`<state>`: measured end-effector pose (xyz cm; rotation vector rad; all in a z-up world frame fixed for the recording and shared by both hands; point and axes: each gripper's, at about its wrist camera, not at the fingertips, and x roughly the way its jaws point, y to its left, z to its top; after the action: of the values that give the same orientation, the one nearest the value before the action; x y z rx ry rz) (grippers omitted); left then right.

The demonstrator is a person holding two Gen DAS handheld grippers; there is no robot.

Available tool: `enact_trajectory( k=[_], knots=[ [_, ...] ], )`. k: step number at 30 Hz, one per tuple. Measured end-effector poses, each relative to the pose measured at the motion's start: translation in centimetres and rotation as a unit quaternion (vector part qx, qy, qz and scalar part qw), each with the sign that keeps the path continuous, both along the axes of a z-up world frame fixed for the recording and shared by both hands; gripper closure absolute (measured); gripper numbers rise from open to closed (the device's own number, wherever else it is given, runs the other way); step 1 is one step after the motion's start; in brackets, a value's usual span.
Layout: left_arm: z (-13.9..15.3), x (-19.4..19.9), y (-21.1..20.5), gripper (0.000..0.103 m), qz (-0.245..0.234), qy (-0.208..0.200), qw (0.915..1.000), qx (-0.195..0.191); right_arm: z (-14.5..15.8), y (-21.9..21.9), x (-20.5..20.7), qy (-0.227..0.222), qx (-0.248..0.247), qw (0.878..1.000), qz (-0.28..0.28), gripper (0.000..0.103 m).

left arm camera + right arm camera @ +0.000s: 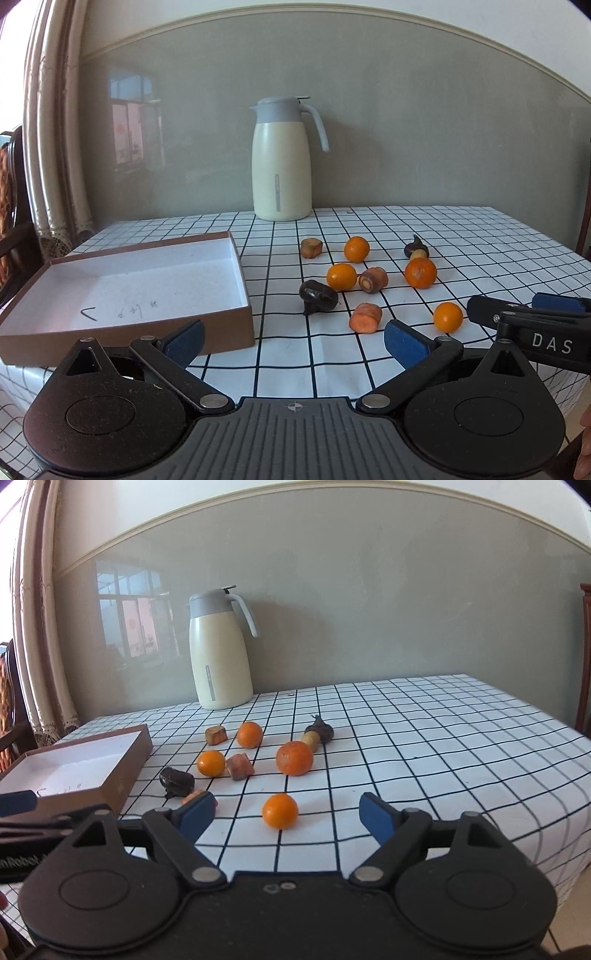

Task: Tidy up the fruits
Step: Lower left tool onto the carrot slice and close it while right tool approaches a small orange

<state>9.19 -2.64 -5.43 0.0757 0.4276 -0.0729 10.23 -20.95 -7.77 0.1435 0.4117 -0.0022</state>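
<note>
Several oranges lie scattered on the checked tablecloth, the nearest one [447,316] [279,811] at the front. Carrot chunks [365,317] [240,766] and dark purple pieces [318,293] [177,781] lie among them. An empty brown box with a white inside [129,284] [74,771] stands at the left. My left gripper [293,341] is open and empty, low over the front of the table beside the box. My right gripper [287,814] is open and empty, with the nearest orange just beyond its fingers. It also shows in the left wrist view [532,317].
A cream thermos jug with a grey lid [282,162] [219,650] stands at the back by the grey wall. A curtain [51,129] hangs at the left. The table's edge [554,720] runs along the right, with a wooden chair beyond.
</note>
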Motion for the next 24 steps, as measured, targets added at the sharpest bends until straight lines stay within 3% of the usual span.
enact_trajectory(
  k=[2,3,6,12,16,24],
  knots=[
    [-0.2,0.8,-0.2,0.000,-0.006,0.000,1.0000,-0.001,-0.1,0.0,0.5,-0.001,-0.004,1.000,0.002,0.029],
    [-0.4,1.1,-0.4,0.000,-0.009,0.000,1.0000,-0.003,-0.2,0.0,0.8,-0.002,-0.006,1.000,0.003,0.036],
    [-0.9,2.3,-1.0,0.020,-0.023,0.011,0.9997,-0.002,-0.4,-0.4,1.3,0.002,0.008,1.000,0.005,0.042],
    [-2.1,3.4,-2.6,0.021,-0.035,0.008,0.9993,0.013,-1.1,-1.7,1.4,0.004,0.036,0.999,-0.009,0.045],
    [-2.8,4.4,-3.3,0.042,-0.048,0.025,0.9985,0.010,-1.6,-2.1,2.1,0.017,0.048,0.999,-0.010,0.056],
    [-3.3,6.0,-4.1,0.045,-0.052,0.028,0.9982,0.001,-1.9,-2.5,2.8,0.018,0.070,0.997,-0.002,0.059]
  ],
)
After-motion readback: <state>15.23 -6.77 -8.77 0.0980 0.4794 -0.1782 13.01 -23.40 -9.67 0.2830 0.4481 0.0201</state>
